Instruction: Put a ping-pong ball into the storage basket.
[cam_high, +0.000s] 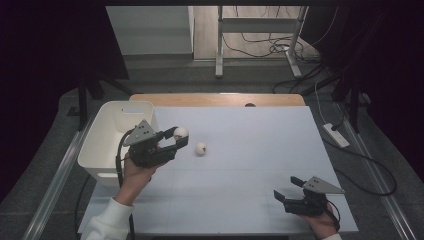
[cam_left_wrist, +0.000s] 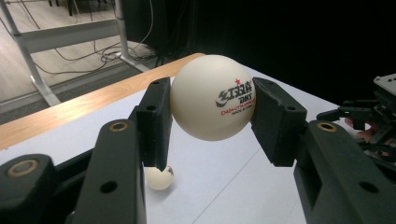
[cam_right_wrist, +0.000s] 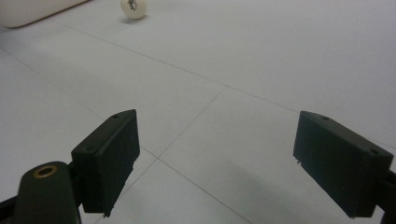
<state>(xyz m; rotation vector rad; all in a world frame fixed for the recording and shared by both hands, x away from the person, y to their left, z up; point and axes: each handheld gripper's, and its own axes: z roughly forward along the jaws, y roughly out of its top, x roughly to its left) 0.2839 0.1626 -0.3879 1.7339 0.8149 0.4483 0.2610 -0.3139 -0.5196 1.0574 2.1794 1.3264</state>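
White tabletop: left gripper clamps one ping-pong ball beside the white bin, not yet dropped. Second ball lies loose; right gripper gapes empty.

The white ball sitting between the left gripper's jaws is carrying the only readable print, seen in the left gripper view. A small red star is showing at the upper right of the mark. Below it, bold black stylised characters are running across, ending in the letters "DHS". Under that, a thin line of smaller black type is starting with "D40+"; the rest is too small to read. The second ball lying on the worktop is showing a dark mark that cannot be made out.
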